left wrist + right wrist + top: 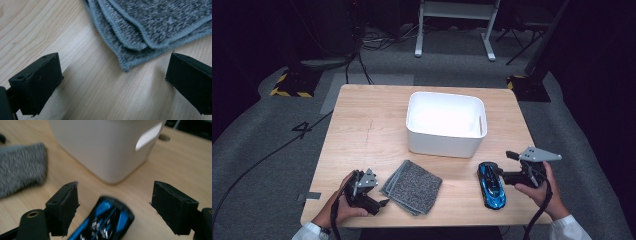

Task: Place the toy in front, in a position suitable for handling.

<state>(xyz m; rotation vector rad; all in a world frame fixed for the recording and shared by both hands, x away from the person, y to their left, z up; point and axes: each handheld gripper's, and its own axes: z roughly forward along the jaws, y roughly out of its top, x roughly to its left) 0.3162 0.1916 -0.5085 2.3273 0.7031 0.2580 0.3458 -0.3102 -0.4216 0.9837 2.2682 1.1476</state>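
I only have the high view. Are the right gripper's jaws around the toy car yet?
Observer: In the right gripper view the right gripper is open, and the blue toy car lies between its jaws without touching either.
Operator: And the left gripper?
Observer: The left gripper is open too, with the corner of the grey cloth just ahead of it and bare table between the jaws.
Operator: How is the cloth lying?
Observer: It is folded; several stitched edges are stacked at that corner.
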